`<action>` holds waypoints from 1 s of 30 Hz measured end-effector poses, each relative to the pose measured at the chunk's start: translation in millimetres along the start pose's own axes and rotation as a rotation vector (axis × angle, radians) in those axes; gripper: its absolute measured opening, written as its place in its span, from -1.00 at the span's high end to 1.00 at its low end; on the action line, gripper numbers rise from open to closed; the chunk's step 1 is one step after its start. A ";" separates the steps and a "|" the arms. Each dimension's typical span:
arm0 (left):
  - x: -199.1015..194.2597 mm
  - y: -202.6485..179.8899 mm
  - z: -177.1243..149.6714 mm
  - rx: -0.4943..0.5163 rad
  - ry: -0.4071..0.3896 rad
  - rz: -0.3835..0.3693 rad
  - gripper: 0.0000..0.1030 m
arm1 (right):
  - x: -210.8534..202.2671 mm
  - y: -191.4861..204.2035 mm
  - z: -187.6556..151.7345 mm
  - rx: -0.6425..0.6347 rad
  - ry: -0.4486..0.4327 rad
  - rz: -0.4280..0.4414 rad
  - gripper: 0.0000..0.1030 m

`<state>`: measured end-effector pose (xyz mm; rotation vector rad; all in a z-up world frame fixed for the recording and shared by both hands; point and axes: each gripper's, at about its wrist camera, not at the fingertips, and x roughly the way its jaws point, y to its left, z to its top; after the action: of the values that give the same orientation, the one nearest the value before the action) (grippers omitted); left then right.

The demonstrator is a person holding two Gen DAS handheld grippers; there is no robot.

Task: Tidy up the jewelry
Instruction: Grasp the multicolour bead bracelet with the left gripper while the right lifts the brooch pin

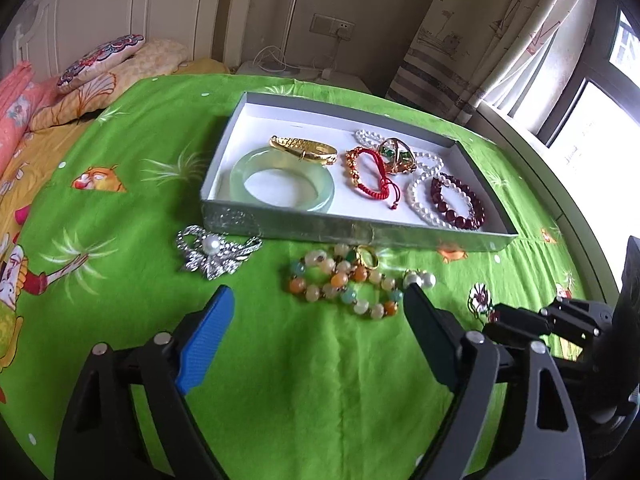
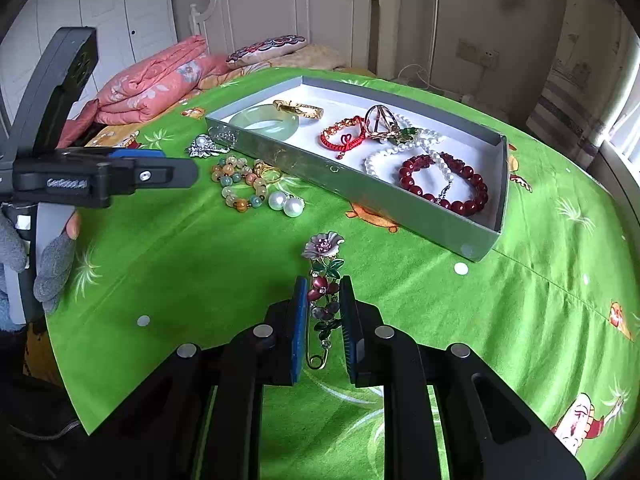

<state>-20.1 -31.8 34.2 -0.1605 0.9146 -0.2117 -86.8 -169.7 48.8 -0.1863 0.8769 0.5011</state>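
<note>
Your right gripper, lower centre of its view, has jaws pinching the flower brooch on the green bedsheet. Left gripper jaws spread over the bead bracelet, below the tray.

Black gripper, blue pads, grey glove

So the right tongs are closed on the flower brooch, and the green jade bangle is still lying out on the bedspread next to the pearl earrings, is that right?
Not quite. The right tongs are closed on the flower brooch, but the green jade bangle is already inside the grey box, beside the gold bracelet. The left wrist view shows it. The pearl earrings do lie out on the bedspread.
</note>
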 end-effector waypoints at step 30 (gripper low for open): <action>-2.7 -4.0 -36.2 0.147 -0.019 0.163 0.37 | 5.8 -0.4 -0.5 0.010 0.032 -0.002 0.63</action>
<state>-51.0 -36.7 15.4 0.0480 0.8853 -0.1254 -83.9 -168.3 43.9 -0.1869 0.9104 0.4926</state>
